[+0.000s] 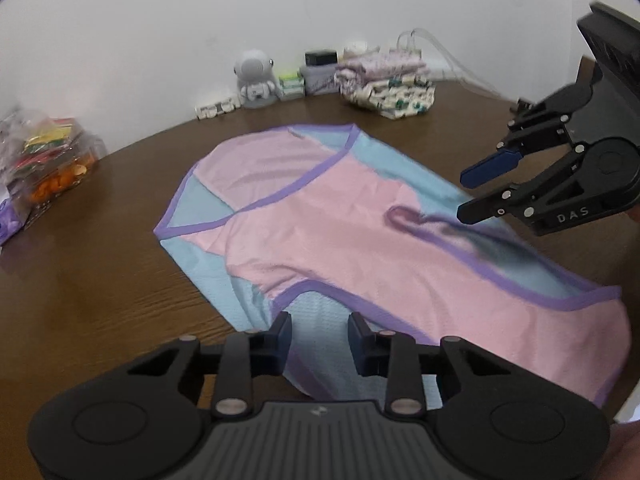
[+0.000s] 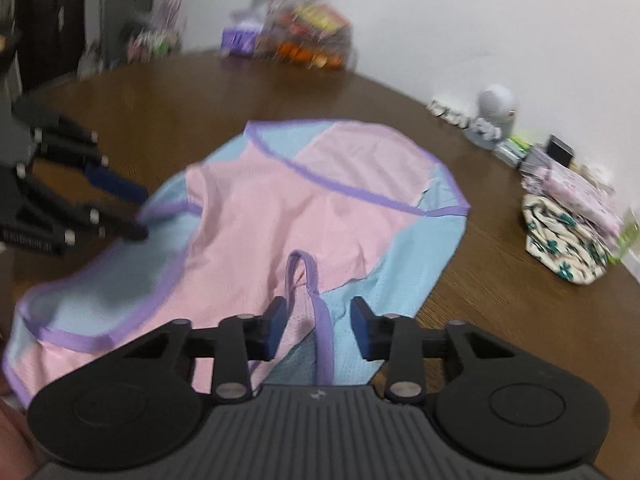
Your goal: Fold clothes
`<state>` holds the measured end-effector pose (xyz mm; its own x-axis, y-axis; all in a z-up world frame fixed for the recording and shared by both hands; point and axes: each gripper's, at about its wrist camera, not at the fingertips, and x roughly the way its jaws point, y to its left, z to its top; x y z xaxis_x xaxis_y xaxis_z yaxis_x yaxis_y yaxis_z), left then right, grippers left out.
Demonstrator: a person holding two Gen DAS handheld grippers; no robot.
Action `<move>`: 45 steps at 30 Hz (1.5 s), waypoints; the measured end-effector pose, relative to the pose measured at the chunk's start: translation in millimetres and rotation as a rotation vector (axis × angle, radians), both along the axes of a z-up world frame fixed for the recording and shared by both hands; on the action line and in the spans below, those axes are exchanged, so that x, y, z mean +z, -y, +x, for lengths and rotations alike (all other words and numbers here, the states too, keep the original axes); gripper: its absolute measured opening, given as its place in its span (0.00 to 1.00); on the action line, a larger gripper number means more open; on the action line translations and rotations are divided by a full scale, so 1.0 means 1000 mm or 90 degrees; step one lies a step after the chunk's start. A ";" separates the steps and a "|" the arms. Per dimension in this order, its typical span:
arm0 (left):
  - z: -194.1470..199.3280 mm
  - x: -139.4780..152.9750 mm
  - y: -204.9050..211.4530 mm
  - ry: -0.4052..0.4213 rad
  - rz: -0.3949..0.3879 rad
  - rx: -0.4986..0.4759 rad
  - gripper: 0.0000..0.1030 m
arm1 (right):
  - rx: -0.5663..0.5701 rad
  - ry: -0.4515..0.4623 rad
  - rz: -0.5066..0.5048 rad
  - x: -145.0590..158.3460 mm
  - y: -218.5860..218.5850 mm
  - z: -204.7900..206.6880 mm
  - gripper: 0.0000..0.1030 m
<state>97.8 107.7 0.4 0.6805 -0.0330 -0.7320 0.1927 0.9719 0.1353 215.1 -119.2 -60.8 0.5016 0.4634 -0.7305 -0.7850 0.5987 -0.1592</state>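
On the brown table (image 1: 100, 280), seen from your left wrist, the pink, blue and purple-trimmed garment (image 1: 320, 220) lies spread and partly folded, one side laid over the middle. Your left gripper (image 1: 319, 344) hovers at its near blue edge, jaws partly apart with cloth visible in the gap, but the pads do not press on it, so it holds nothing. Your right gripper (image 1: 468, 190) hangs over the far right side, jaws a little apart and empty, above a loose purple strap loop (image 1: 404, 220). Only this view shows the back row clearly: a grey robot toy (image 1: 256, 80) and a stack of folded patterned clothes (image 1: 384, 84).

From your right wrist, the same garment (image 2: 280, 208) fills the centre. Your right gripper (image 2: 319, 328) sits just over the strap loop (image 2: 304, 276), jaws partly apart, gripping nothing. Your left gripper (image 2: 140, 216) is blurred at the left edge; its jaws look slightly apart. This view alone shows that the strap runs between your right fingers.

If you close now, I judge you risk catching only the strap, not the body layer, which would drag the fold askew. Pinching a single layer at the left edge could also peel the fold open.
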 end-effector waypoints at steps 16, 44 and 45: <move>0.005 -0.017 -0.012 -0.036 -0.002 -0.001 0.29 | -0.095 -0.003 0.011 -0.019 0.025 0.033 0.02; 0.308 -0.006 0.067 -0.154 -0.088 -0.161 0.48 | -0.021 0.069 0.025 -0.035 0.007 0.020 0.26; 0.312 -0.008 0.066 -0.157 -0.093 -0.160 0.47 | -0.020 0.072 0.025 -0.035 0.008 0.019 0.26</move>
